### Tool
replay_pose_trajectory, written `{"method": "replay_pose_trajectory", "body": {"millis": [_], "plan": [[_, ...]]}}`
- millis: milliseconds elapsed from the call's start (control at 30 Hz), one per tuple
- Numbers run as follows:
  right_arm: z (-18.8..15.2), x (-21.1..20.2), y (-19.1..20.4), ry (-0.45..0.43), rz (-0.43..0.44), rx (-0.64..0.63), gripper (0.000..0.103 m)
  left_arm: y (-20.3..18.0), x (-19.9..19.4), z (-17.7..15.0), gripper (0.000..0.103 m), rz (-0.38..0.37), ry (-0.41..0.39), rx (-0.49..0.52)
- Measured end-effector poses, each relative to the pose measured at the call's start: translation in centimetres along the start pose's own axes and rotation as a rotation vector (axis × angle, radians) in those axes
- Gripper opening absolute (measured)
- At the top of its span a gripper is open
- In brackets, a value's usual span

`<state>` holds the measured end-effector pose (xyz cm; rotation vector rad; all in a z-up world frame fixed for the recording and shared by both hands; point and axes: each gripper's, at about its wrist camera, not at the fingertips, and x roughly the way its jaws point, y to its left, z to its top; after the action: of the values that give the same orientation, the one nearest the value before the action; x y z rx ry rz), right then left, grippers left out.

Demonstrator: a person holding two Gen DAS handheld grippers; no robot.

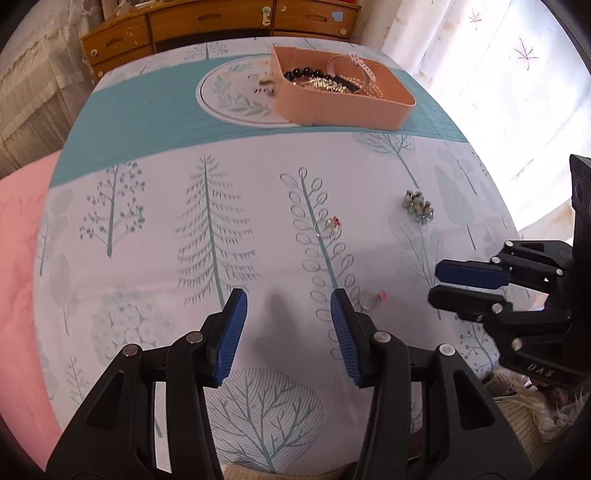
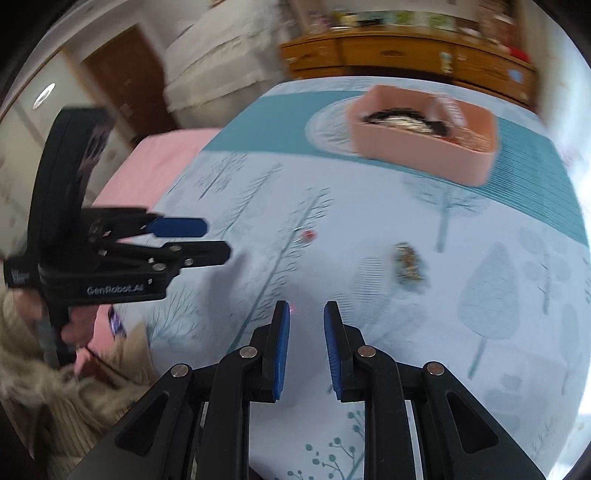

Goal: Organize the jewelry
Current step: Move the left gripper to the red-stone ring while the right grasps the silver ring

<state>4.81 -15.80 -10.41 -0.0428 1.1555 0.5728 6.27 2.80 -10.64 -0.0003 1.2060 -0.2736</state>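
On the bed, a tree-printed bedsheet [image 1: 147,155] carries all the work items; a pink quilt [image 1: 18,258] lies along its left edge and a wooden drawer chest [image 1: 207,26] stands beyond the far edge.

Toward the far edge, right of centre, sits the pink storage box [image 1: 369,110], resting partly on a round printed emblem [image 1: 229,96]. It already holds a black bead bracelet [image 1: 303,74], a white watch strap [image 1: 364,66] and gold chains, so sorting appears partly complete.

Three loose pieces remain on the near half of the sheet, well apart from the box: a green-stone cluster brooch [image 1: 418,206] toward the right edge, a ring with a red stone [image 1: 332,225] near the centre, and a small pink-stone ring [image 1: 375,297] closest to the near edge.

The left gripper [image 1: 288,325] has its jaws spread wide and holds nothing. The right gripper [image 2: 306,343] has its jaws partly open, also empty, with the pink-stone ring just ahead of its fingertips.

Step in hand, by judgement: picking up the pink-stone ring. The next move calls for lowering the right gripper until the jaws straddle the ring, then closing gently. The soft sheet may bunch into the jaws. Nothing blocks the path to the box. The right wrist view is motion-blurred.
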Motion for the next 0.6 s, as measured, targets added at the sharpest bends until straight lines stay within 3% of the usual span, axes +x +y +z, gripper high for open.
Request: {"method": "replay_pose_trajectory", "body": {"millis": [233,600], "plan": [[-0.7,3.2,2.1,0.064,0.035,-0.300,0.019,1.2,0.0,-0.1,0.044,-0.036,-0.009,-0.060],[-0.3,6.2,3.8,0.115,0.011,-0.572,0.019,2.6,1.0,0.4,0.044,-0.057,0.006,-0.100]]}}
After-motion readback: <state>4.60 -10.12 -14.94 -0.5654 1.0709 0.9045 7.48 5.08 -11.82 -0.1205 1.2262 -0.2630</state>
